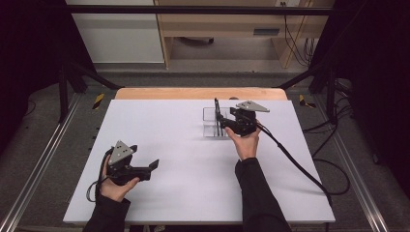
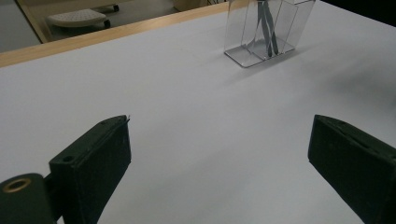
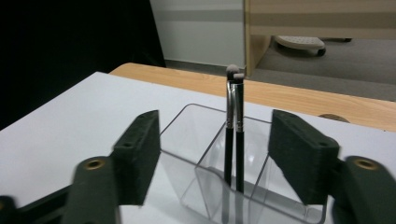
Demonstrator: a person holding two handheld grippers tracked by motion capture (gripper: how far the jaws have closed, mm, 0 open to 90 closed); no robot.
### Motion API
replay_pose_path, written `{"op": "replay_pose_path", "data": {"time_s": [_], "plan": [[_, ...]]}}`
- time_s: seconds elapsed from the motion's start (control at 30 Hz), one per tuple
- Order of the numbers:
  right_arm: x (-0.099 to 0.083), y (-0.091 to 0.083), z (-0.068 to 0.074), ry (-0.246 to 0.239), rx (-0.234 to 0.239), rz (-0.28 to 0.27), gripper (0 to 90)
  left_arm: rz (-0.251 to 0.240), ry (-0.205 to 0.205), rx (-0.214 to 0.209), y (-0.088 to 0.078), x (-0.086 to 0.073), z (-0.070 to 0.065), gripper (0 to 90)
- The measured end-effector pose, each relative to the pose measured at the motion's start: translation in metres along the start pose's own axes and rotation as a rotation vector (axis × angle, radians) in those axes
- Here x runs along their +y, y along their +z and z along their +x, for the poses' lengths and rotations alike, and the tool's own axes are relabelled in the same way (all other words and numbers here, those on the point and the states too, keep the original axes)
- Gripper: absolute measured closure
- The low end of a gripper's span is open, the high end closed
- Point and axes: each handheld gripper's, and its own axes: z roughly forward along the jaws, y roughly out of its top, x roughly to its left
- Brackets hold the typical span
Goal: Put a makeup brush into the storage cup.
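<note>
A clear plastic organizer (image 1: 211,126) with several compartments stands on the far middle of the white table (image 1: 183,145). Two black-handled brushes (image 1: 216,112) stand upright in one compartment, heads up. My right gripper (image 1: 221,121) hovers right at the organizer and is open. In the right gripper view the brushes (image 3: 233,140) rise between its jaws (image 3: 215,116) with a gap on both sides, inside the organizer (image 3: 187,135). My left gripper (image 1: 153,166) rests near the front left, open and holding nothing. From its own view (image 2: 219,130) the organizer (image 2: 243,56) and brushes (image 2: 267,28) are far off.
The table's wooden far edge (image 1: 193,93) lies just behind the organizer. A black cable (image 1: 295,162) trails from the right gripper across the table's right side. Dark frame posts (image 1: 63,82) flank the table. A wheeled base (image 3: 299,43) sits on the floor beyond.
</note>
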Motion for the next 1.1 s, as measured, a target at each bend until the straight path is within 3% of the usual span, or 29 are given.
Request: {"op": "replay_pose_path", "data": {"time_s": [0.23, 0.43, 1.1], "plan": [[-0.002, -0.018, 0.005, -0.027, 0.04, 0.018, 14.6, 0.001, -0.001, -0.001, 0.0, 0.0, 0.0, 5.2], [-0.007, -0.036, 0.008, -0.051, 0.052, 0.023, 6.7, 0.0, 0.005, -0.002, 0.001, -0.001, -0.001, 5.0], [-0.036, -0.086, 0.005, -0.087, 0.078, 0.014, 2.1, 0.004, 0.006, -0.007, 0.0, -0.002, -0.001, 4.3]]}}
